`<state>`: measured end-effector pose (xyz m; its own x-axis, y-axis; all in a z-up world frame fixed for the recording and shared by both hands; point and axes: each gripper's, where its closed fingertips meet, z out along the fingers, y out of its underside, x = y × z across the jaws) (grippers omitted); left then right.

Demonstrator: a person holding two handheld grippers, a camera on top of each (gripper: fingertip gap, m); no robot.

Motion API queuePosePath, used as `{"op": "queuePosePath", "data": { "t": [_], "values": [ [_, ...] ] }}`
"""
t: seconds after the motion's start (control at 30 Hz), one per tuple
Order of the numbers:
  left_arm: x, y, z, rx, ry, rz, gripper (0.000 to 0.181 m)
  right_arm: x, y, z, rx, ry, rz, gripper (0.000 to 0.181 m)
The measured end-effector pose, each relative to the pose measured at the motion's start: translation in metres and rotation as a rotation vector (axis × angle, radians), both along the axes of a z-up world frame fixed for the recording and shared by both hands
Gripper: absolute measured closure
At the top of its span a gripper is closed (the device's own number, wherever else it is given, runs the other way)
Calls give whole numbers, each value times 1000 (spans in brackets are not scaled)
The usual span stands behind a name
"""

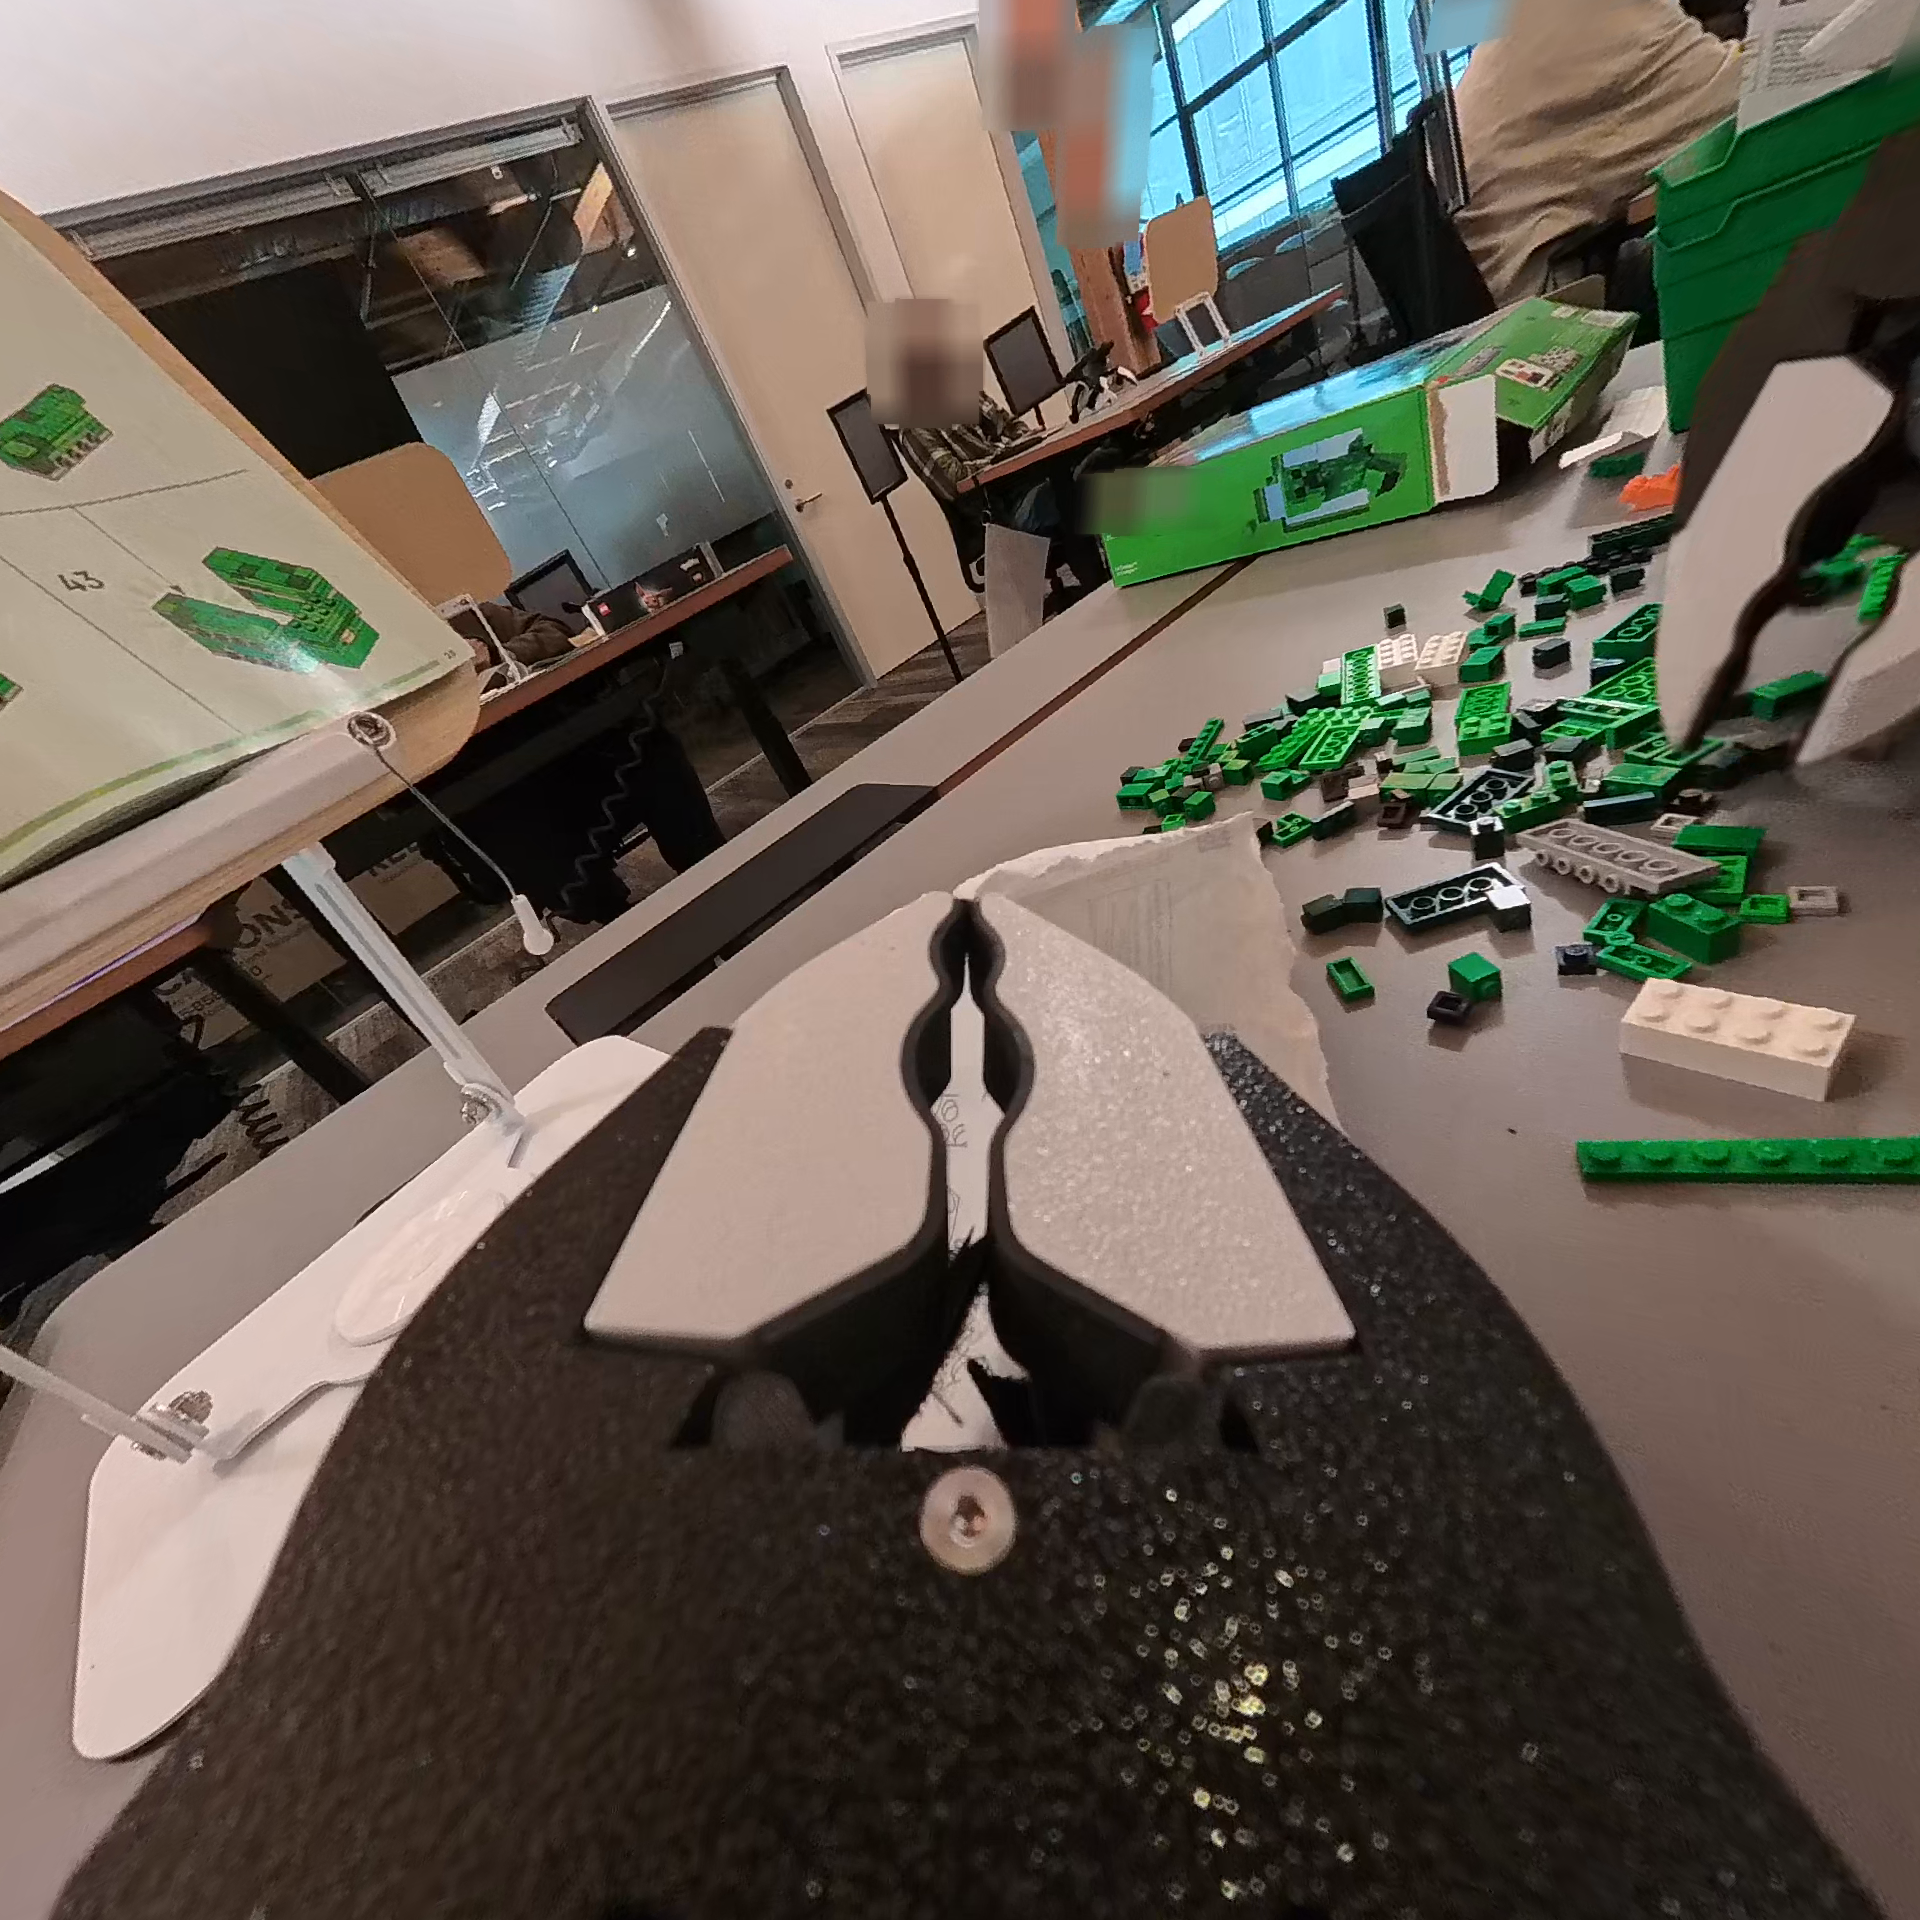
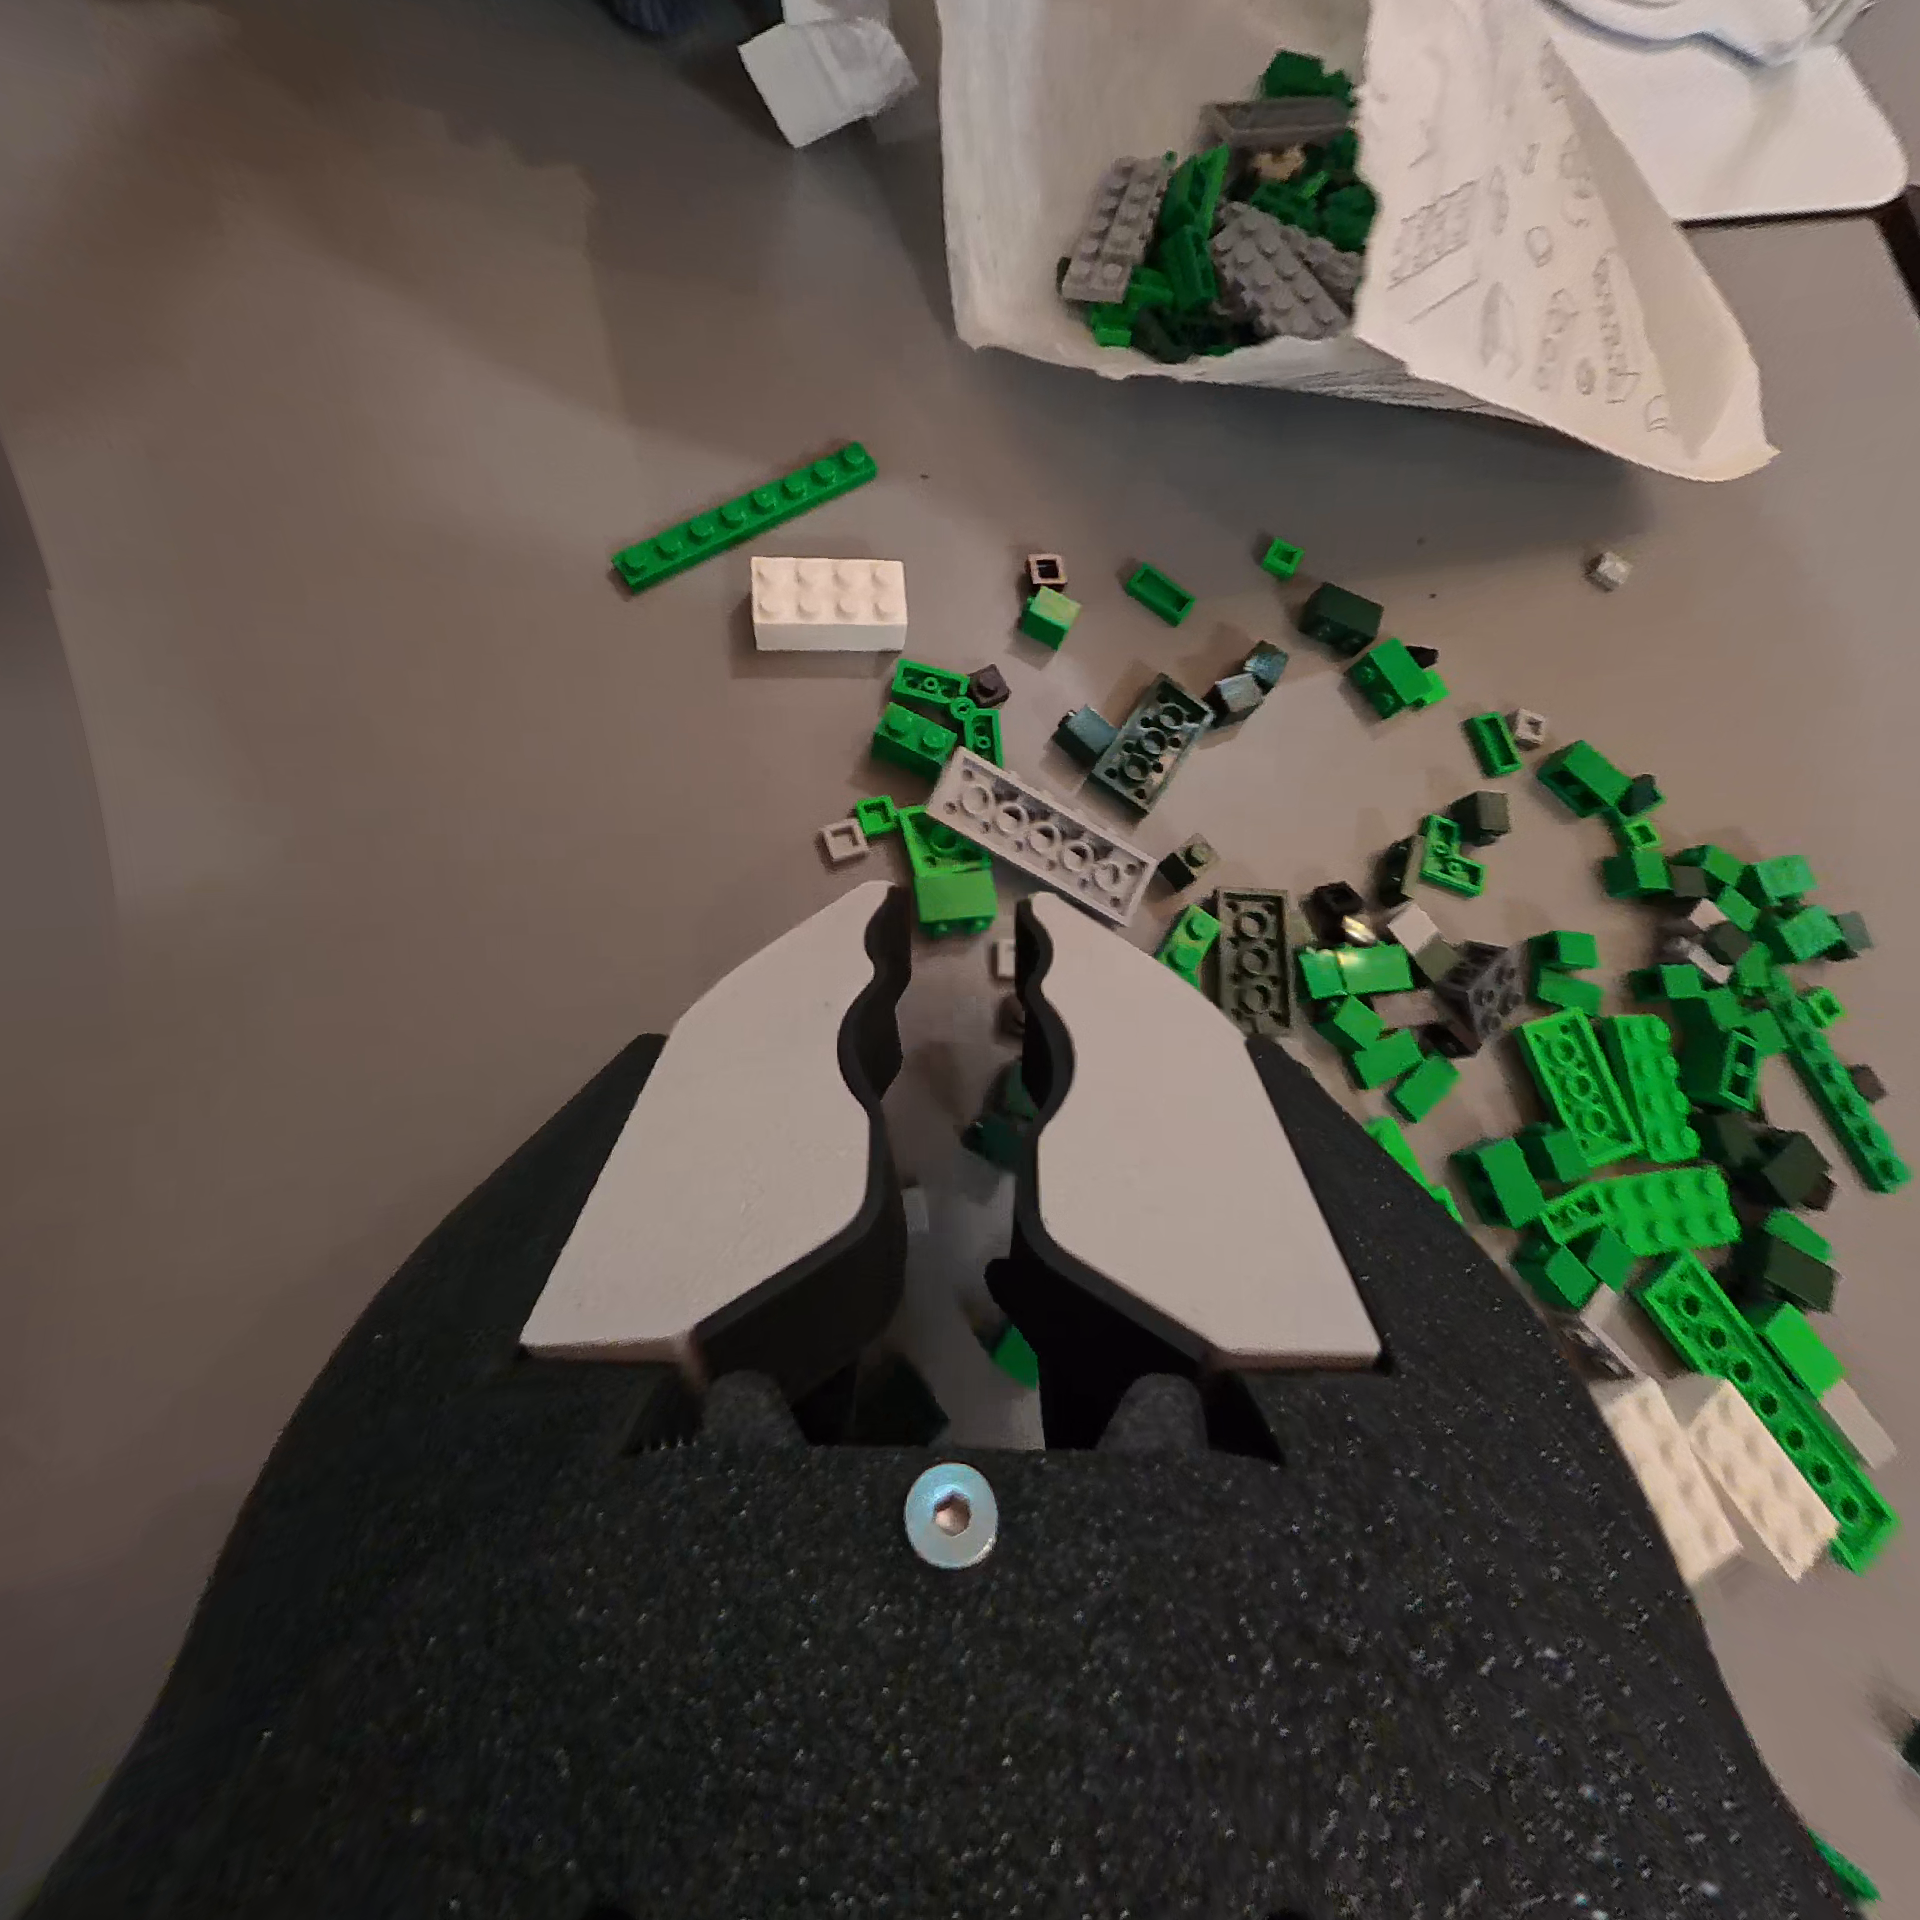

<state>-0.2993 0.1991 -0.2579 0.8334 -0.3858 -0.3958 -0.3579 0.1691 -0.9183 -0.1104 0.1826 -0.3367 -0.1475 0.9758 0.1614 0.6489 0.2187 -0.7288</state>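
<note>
Our left hand-held gripper (image 1: 966,914) has its tips pinched together with nothing between them, parked over the grey worktop (image 1: 1558,1351) right in front of a torn white paper bag (image 1: 1174,914). Our right hand-held gripper (image 2: 961,914) is parted a bit and empty, hovering at the edge of the scattered green bricks (image 2: 1662,1091), just short of a grey plate (image 2: 1039,831) and a green brick (image 2: 951,883).
</note>
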Motion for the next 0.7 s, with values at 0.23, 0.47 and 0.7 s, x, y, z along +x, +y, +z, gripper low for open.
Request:
{"op": "queuePosePath", "data": {
  "t": [0.23, 0.47, 0.7],
  "values": [
    [0, 0, 0, -1, 0, -1, 181, 23, 38, 22, 112, 114, -154, 163],
    [-1, 0, 0, 0, -4, 1, 181, 63, 88, 50, 126, 293, -459, 164],
    [-1, 0, 0, 0, -5, 1, 181, 107, 121, 56, 194, 356, -682, 169]
  ]
}}
